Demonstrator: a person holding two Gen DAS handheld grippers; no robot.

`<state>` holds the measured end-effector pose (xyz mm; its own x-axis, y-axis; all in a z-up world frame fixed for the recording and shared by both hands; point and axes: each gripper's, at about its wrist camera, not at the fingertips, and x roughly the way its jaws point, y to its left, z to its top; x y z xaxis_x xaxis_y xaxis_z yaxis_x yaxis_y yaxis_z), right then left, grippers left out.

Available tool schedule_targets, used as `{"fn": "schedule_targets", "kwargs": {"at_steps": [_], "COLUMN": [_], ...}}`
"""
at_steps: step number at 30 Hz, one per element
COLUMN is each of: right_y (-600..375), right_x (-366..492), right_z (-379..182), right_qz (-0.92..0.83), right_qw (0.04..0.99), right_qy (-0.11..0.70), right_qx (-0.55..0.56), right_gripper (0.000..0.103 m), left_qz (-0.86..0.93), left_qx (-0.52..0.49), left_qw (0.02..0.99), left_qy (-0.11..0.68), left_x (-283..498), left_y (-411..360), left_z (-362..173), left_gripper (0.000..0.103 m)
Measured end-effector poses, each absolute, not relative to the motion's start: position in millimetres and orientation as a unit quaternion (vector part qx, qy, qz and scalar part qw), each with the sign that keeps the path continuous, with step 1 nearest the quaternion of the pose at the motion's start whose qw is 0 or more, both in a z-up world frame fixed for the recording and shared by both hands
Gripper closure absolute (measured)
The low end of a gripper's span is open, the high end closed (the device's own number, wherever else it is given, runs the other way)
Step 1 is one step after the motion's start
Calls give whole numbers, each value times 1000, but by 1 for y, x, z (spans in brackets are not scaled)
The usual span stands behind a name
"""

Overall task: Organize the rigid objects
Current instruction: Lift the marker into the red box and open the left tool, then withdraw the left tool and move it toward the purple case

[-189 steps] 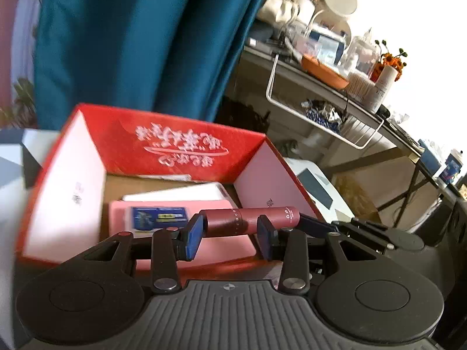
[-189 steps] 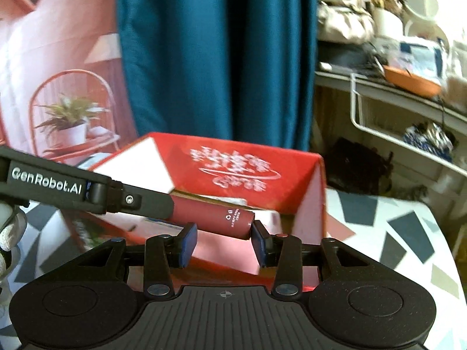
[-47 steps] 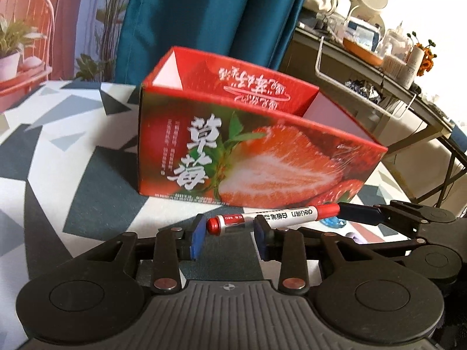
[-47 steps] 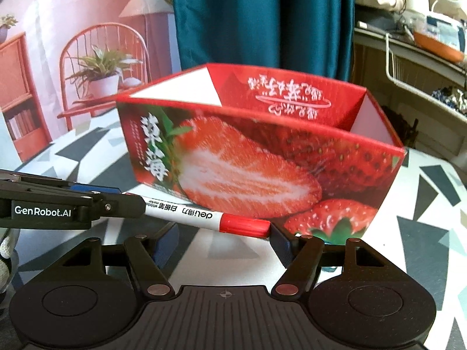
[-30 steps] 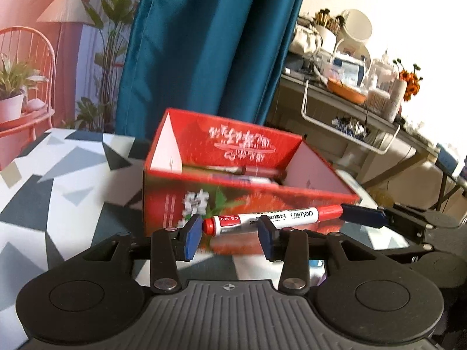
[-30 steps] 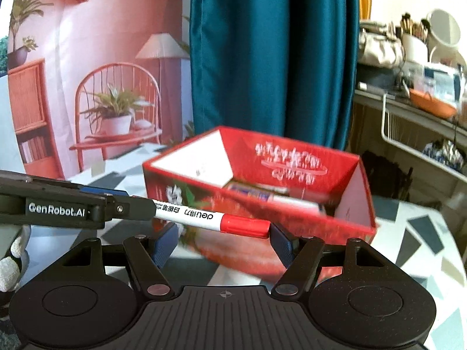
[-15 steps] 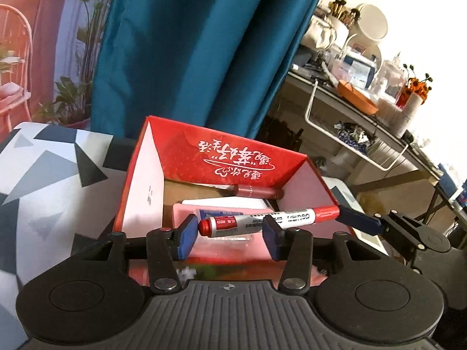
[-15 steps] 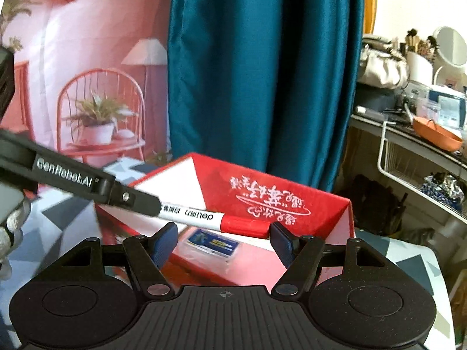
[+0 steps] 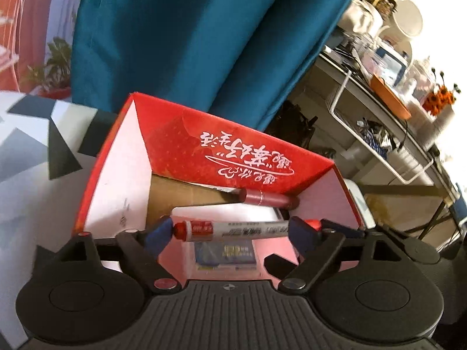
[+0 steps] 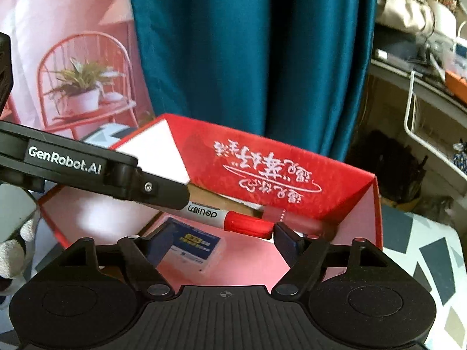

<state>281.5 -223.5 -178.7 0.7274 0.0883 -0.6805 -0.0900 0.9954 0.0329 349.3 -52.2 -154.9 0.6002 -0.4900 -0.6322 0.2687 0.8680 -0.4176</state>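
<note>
A white marker with red ends (image 9: pixel 233 229) lies across between my left gripper's (image 9: pixel 232 232) wide-open blue pads, over the open red strawberry box (image 9: pixel 242 157). In the right wrist view the marker (image 10: pixel 230 218) sticks out from the left gripper's black fingers (image 10: pixel 151 189), and my right gripper (image 10: pixel 221 242) is open around its red cap. Whether anything grips the marker is unclear. Inside the box lie a dark red tube (image 9: pixel 268 199), a pink box (image 9: pixel 262 250) and a blue-labelled card (image 9: pixel 224 252).
The box stands on a table with a grey and black triangle pattern (image 9: pixel 35 151). A teal curtain (image 9: pixel 189 43) hangs behind it. A cluttered shelf with a white wire basket (image 9: pixel 379 122) is at the right.
Both grippers carried the marker up from the table in front of the box to over its open top. The left gripper's jaws have spread much wider in the last half second.
</note>
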Motion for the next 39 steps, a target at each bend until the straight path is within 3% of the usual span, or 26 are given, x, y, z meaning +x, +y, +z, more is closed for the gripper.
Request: {"fn": "schedule_targets", "kwargs": {"at_steps": [1,3,9,23,30,39], "right_y": [-224,-222,-228,-252,-255,-240], "right_x": [285,288,276,186,140,96], "right_z": [-179,-179,-177,-144,-142,-163], "right_qz": [44,32,8,-64,-66,-63], "right_qw": [929,932,940,970,973,971], "right_qy": [368,362,340,224,191,208], "right_qx": [-2,-14,-6,72,109,104], "right_gripper": [26,9,1,0,0,0], "left_qz": [-212,-216,-203,-184,-167,-154], "left_qx": [-145,-147,-108,-117,-84,-50], "left_qw": [883,885,909,949,958,955], "left_qy": [392,386,348,228,216,248], "left_x": [352,357,346,266,223,177], "left_y": [-53,-56,-54,-20,-18,-13], "left_z": [-156,-155,-142,-104,-102,-130], "left_gripper": [9,7,0,0,0,0]}}
